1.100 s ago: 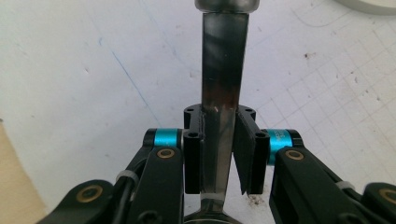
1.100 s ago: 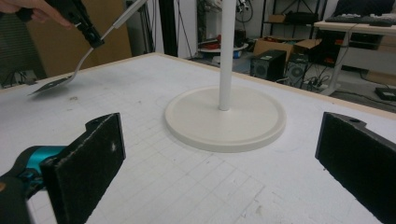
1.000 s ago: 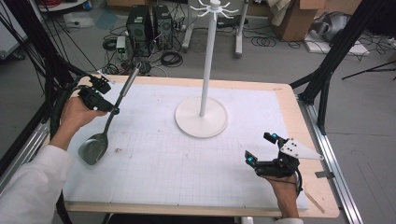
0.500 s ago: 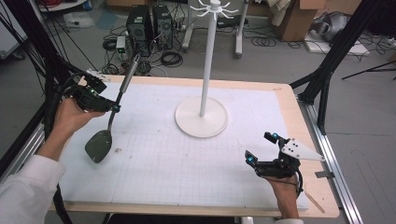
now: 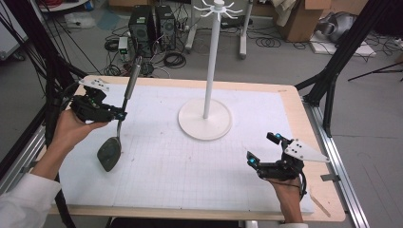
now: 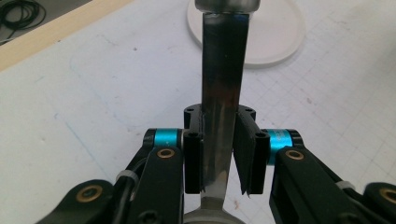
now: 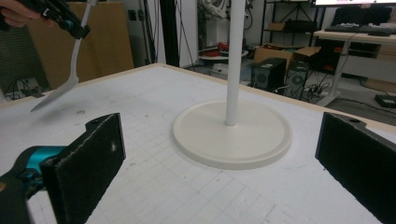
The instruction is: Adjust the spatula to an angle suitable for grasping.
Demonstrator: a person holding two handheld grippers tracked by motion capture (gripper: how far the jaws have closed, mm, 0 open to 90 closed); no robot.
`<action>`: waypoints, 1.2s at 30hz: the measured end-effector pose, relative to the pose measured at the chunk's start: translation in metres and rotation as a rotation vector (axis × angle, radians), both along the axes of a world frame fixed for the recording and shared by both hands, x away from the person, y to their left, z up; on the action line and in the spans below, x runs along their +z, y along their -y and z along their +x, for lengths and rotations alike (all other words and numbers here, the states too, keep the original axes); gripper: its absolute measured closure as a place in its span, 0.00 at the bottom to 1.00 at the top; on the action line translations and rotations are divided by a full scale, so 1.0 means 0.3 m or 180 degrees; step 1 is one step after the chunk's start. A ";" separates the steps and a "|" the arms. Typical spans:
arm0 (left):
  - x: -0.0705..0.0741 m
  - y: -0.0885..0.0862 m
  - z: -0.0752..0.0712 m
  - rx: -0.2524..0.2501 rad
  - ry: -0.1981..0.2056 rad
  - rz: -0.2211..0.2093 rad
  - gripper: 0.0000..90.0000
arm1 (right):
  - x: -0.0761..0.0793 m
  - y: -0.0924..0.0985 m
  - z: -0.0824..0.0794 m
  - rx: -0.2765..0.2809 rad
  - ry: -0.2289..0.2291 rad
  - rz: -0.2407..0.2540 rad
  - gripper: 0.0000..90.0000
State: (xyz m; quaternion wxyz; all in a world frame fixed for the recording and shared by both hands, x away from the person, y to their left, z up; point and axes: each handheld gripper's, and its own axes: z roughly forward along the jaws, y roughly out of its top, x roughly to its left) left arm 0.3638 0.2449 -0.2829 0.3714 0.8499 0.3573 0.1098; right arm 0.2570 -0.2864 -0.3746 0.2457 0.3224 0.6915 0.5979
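Nearest the person, the table (image 5: 294,102) has a pale wooden edge and carries a white mat (image 5: 190,161) ruled with a fine grid, marked here and there by small dark specks and faint scuffs. At the near right the right hand-held gripper (image 5: 264,148) rests low over the mat, held from below by the right hand (image 5: 287,192); in the right gripper view its two black padded jaws stand wide apart with nothing between them. At the left, the left hand (image 5: 71,130) holds the left hand-held gripper (image 5: 122,115) above the mat's left side, its jaws closed on the shaft of a metal spatula (image 5: 118,130). The spatula hangs steeply tilted, its dull grey blade low and near the mat, its round handle rising away toward the far table edge; the left gripper view shows the flat, dark, shiny shaft pinched between the pads. Farther in, near the middle of the mat, stands a white stand (image 5: 206,116) with a broad round base and a tall slim pole topped by a ring of short hooks. Beyond the table lie a grey floor with loose cables (image 5: 173,59), a black computer tower (image 5: 142,26), cardboard boxes (image 5: 304,21) and black frame legs (image 5: 340,52).
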 end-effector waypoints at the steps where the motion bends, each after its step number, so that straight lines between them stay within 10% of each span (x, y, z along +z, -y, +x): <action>1: 0.001 0.002 -0.004 -0.0007 0.0013 -0.0024 0.83 | 0.006 -0.007 0.000 -0.0007 0.0011 -0.0015 0.01; 36: 0.013 0.202 -0.194 -0.0274 0.0790 -0.0598 0.83 | 0.231 -0.199 0.025 0.0241 0.0117 -0.0044 0.01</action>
